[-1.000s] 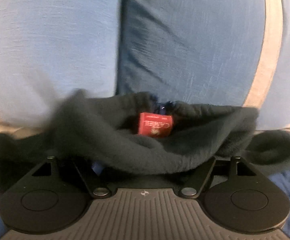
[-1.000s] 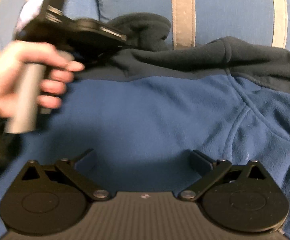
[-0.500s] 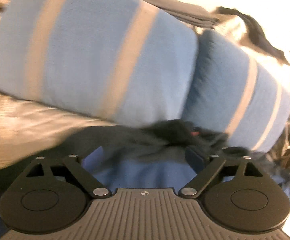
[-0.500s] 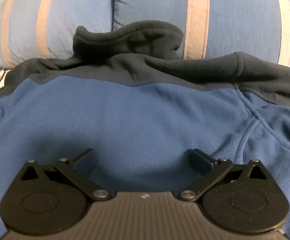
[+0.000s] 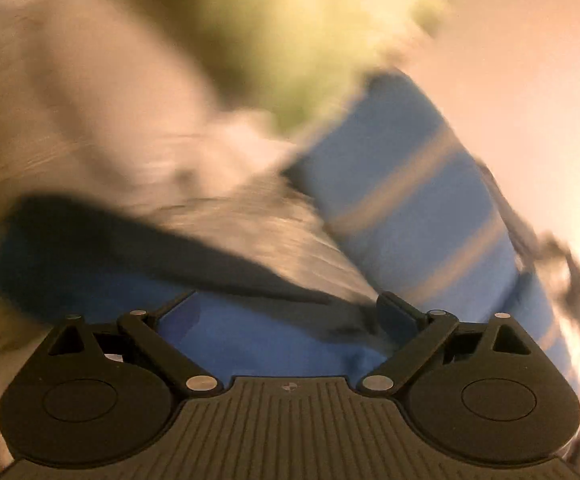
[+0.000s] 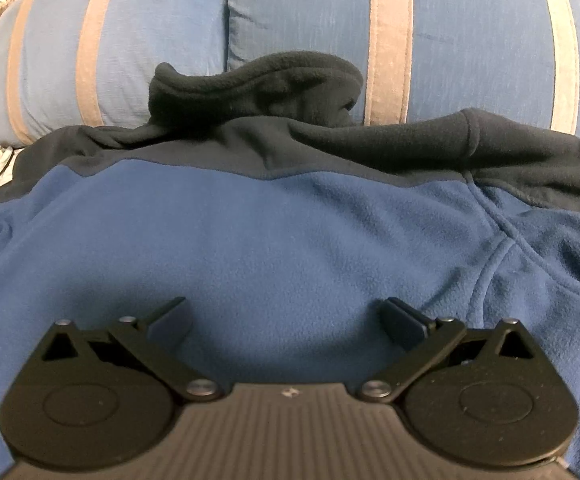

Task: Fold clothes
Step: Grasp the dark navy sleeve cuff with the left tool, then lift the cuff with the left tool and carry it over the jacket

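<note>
Right gripper (image 6: 286,320): jaws wide apart, empty, hovering over blue fleece jacket (image 6: 274,240) spread flat just ahead. Left gripper (image 5: 288,316): jaws apart, nothing between; view blurred, jacket's blue edge below it. Fleece judged soft, limp, light, not slippery; pinches easily. Best hold probably sleeve seam at 2 o'clock. Dark collar (image 6: 258,84) at 12 o'clock, against striped cushions (image 6: 162,40).
</note>
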Action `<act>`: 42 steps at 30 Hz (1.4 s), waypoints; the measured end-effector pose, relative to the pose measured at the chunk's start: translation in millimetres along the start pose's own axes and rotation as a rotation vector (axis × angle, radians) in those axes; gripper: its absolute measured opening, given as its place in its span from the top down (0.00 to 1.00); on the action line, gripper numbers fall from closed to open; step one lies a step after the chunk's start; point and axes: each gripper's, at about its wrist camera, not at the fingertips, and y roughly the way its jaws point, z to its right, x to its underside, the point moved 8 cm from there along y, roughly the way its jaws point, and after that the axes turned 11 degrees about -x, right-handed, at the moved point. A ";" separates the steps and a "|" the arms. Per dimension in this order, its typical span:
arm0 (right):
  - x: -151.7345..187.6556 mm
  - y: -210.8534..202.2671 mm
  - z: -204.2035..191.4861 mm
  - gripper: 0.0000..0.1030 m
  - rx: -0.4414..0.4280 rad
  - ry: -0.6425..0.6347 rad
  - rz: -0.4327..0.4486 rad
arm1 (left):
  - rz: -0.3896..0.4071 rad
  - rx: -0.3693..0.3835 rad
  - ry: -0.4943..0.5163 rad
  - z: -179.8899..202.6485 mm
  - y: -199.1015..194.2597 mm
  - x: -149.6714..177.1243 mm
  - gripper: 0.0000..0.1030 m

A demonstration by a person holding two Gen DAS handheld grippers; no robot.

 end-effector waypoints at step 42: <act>-31.4 -18.8 -69.9 0.00 -0.159 -0.142 0.041 | 0.248 0.068 0.387 143.6 -78.4 -113.6 0.84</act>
